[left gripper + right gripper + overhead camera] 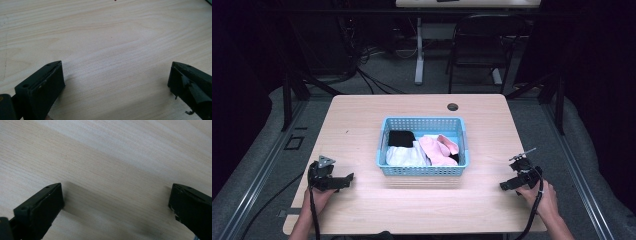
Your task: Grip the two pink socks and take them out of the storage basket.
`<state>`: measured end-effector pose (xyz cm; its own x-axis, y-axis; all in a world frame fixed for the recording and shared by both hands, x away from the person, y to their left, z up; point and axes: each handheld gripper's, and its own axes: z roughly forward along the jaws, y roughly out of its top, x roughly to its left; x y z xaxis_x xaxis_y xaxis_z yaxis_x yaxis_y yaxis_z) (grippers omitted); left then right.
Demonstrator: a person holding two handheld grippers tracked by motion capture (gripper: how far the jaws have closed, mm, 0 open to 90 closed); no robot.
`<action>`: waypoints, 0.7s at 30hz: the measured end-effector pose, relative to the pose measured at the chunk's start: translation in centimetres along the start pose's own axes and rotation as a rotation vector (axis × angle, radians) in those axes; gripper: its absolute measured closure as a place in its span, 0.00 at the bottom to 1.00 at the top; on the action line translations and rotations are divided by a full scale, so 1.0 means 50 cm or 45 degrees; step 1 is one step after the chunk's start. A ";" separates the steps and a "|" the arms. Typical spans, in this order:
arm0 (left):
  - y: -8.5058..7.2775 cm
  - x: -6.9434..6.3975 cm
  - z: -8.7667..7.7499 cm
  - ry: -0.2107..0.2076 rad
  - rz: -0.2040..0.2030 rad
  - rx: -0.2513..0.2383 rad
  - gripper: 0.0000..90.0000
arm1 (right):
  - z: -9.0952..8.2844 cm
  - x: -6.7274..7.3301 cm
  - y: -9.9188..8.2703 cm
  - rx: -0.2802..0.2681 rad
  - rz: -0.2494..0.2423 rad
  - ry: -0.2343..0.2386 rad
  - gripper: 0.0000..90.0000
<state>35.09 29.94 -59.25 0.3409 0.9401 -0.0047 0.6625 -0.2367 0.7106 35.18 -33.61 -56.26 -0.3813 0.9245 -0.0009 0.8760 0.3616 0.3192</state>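
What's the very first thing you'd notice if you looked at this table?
The light blue plastic basket in the middle of the pale wooden table catches the eye, with a black cloth, a white cloth and a pink cloth heaped inside. Nearer the person, an open left hand-held gripper and an open right hand-held gripper rest either side of it, holding nothing.

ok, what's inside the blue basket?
The blue basket holds a black cloth, a white cloth and a pink cloth. Anything beneath them is covered.
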 end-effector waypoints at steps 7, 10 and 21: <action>0.000 0.000 0.000 0.000 0.000 0.000 0.01 | 0.000 0.000 -0.002 -0.009 0.001 0.001 0.00; 0.000 0.000 0.000 0.000 0.000 -0.001 0.01 | 0.000 0.000 -0.002 -0.014 0.005 0.006 0.00; 0.000 0.000 0.000 -0.002 0.002 -0.001 0.01 | -0.001 0.001 0.006 0.040 -0.009 -0.004 0.00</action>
<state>35.11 29.95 -59.25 0.3426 0.9395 -0.0046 0.6613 -0.2377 0.7115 35.43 -33.48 -56.09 -0.3865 0.9223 -0.0057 0.8823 0.3716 0.2890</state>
